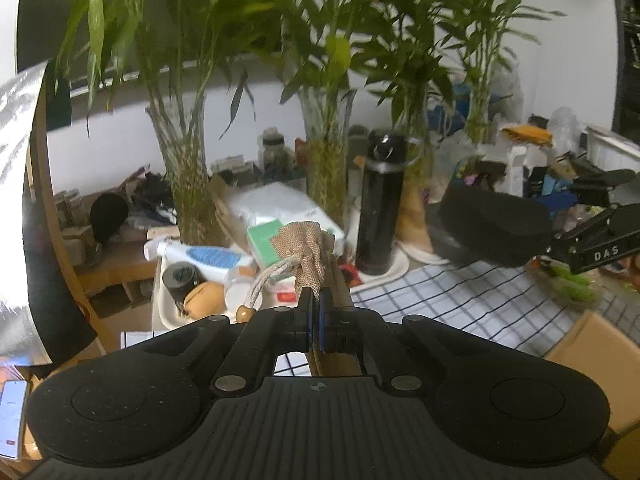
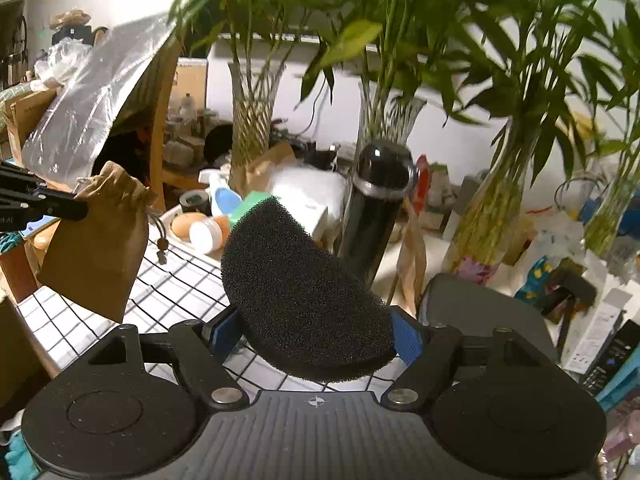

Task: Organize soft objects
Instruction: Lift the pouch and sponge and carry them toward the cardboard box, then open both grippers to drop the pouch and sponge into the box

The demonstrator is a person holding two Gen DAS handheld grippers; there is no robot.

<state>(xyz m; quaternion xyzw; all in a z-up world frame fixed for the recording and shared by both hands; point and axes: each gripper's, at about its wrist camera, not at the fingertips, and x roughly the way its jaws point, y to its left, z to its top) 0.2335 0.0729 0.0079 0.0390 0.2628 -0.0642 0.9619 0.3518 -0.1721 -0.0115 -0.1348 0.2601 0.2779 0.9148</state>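
Left wrist view: the left gripper (image 1: 315, 312) is clenched on the gathered neck of a tan drawstring pouch (image 1: 308, 248), its 2 black fingers pressed nearly together with the fabric pinched between them. The pouch's cord (image 1: 268, 280) loops out toward 9 o'clock and ends in a wooden bead (image 1: 244, 313). At 3 o'clock, the right gripper (image 1: 600, 248) carries a black foam sponge (image 1: 496, 220) above a white tablecloth with a black grid (image 1: 460, 300). Beyond the pouch stands a tall black thermos (image 1: 380, 204), with glass vases of lucky bamboo (image 1: 328, 152) behind it. At 9 o'clock, a white tray (image 1: 160, 304) holds a roll of black tape, a tan rounded object and a white-and-blue bottle (image 1: 200, 256). A cardboard box (image 1: 592, 360) sits at 4 o'clock.

Right wrist view: the right gripper (image 2: 316, 336) grasps the half-round black foam sponge (image 2: 296, 292), its blue-padded fingers (image 2: 406, 338) spread wide on either side of the foam, which tilts up over the gridded tablecloth (image 2: 176, 288). At 9 o'clock, the left gripper (image 2: 48, 204) holds the brown pouch (image 2: 96, 248) hanging by its upper edge, its body clear of the cloth. The black thermos (image 2: 376, 200) stands at 1 o'clock, just beyond the sponge, before the bamboo vases (image 2: 492, 216). The white tray (image 2: 176, 216) at 11 o'clock holds the tape roll, the bottle and small round jars.
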